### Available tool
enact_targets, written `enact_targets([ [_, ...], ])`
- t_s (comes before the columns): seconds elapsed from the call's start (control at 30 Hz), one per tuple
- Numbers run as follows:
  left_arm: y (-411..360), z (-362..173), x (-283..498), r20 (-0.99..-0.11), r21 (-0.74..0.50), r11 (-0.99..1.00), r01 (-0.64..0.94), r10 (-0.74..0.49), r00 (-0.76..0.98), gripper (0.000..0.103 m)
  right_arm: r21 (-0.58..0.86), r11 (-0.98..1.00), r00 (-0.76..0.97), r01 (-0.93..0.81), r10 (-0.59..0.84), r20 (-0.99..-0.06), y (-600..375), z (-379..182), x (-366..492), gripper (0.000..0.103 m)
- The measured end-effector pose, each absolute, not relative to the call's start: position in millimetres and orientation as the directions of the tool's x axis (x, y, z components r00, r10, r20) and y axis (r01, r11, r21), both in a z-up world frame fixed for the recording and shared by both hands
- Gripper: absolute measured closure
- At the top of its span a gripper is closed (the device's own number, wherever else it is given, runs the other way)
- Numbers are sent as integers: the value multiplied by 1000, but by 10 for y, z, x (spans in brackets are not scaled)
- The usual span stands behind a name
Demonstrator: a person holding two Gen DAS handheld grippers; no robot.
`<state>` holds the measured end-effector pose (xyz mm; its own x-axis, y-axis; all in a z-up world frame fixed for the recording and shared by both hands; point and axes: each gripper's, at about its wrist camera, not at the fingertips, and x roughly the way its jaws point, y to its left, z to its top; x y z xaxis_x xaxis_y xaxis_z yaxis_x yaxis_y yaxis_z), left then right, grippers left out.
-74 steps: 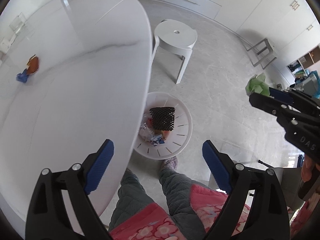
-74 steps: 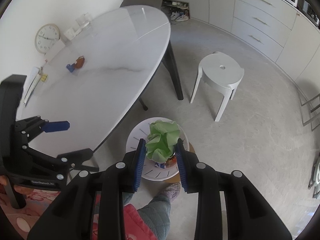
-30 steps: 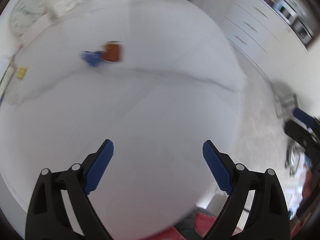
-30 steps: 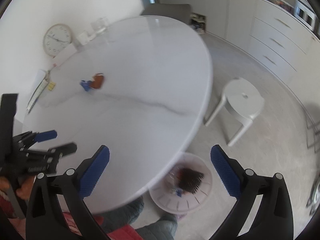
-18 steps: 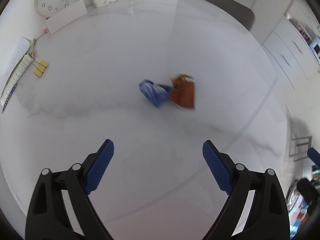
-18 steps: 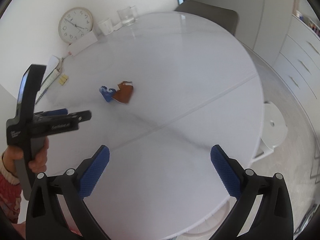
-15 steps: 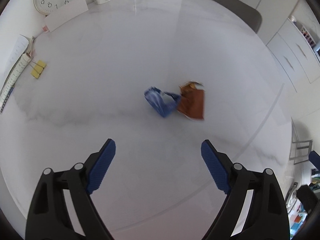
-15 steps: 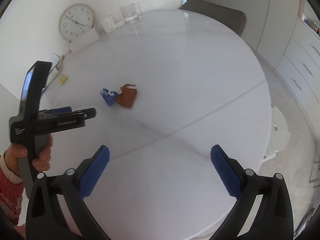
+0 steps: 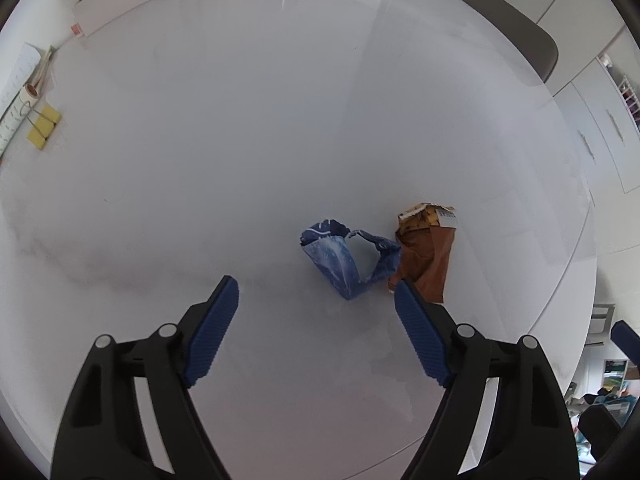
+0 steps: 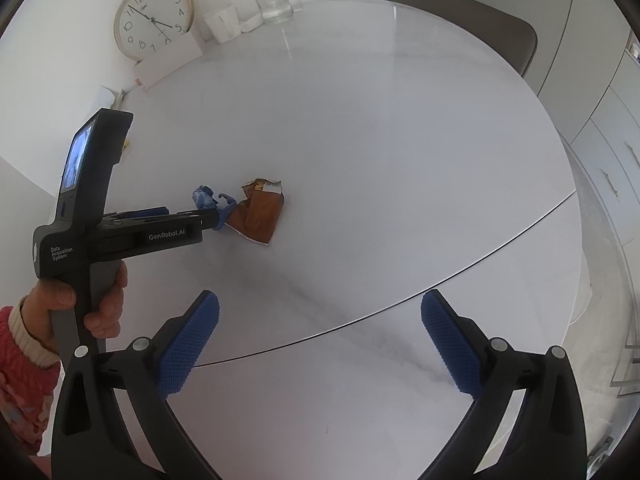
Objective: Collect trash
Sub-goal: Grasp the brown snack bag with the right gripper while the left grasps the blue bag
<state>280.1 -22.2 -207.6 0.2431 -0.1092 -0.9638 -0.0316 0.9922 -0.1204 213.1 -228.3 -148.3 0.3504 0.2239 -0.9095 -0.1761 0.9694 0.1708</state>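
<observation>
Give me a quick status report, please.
Left claw open, closing near blue wrapper. Right claw open, empty. Brown wrapper touches it. Table otherwise unobstructed.

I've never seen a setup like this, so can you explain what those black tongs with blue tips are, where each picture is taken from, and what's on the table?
They are hand-held grippers, one in each of a person's hands, each with a camera looking along its two blue-padded fingers. One picture looks out from the left gripper, the other from the right gripper, which also sees the left hand. On the white table lie a blue wrapper and a brown wrapper, side by side. The left gripper's jaws have just been closing but are open near the blue wrapper; neither gripper holds anything.
</observation>
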Motion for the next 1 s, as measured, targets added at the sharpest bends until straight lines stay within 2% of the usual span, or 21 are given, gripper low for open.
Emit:
enact_targets([
  [0.17,-211,-2163,2882,-962,-166,984,-71,-145,231,31,182,969,340,-166,229,-912,-2305,-1537,2156,3],
  [0.27,-238,-2206,2887,-963,-179,981,-80,-157,220,48,188,969,335,-161,233,-913,-2319,-1554,2149,3],
  [0.33,-229,-2202,2879,-960,-174,981,-89,-149,237,63,190,969,335,-160,234,-913,-2325,-1556,2145,3],
  [0.43,-188,-2202,2862,-956,-202,976,-84,-178,235,70,193,967,335,-164,239,-912,-2306,-1565,2146,3],
  [0.77,150,-1997,2637,-941,-188,980,-58,-163,296,73,216,963,342,-162,261,-903,-1848,-1781,2571,3],
  [1.0,364,-1793,2417,-926,-174,984,-34,-151,347,73,180,980,284,-87,197,-938,-1382,-2202,2947,22],
])
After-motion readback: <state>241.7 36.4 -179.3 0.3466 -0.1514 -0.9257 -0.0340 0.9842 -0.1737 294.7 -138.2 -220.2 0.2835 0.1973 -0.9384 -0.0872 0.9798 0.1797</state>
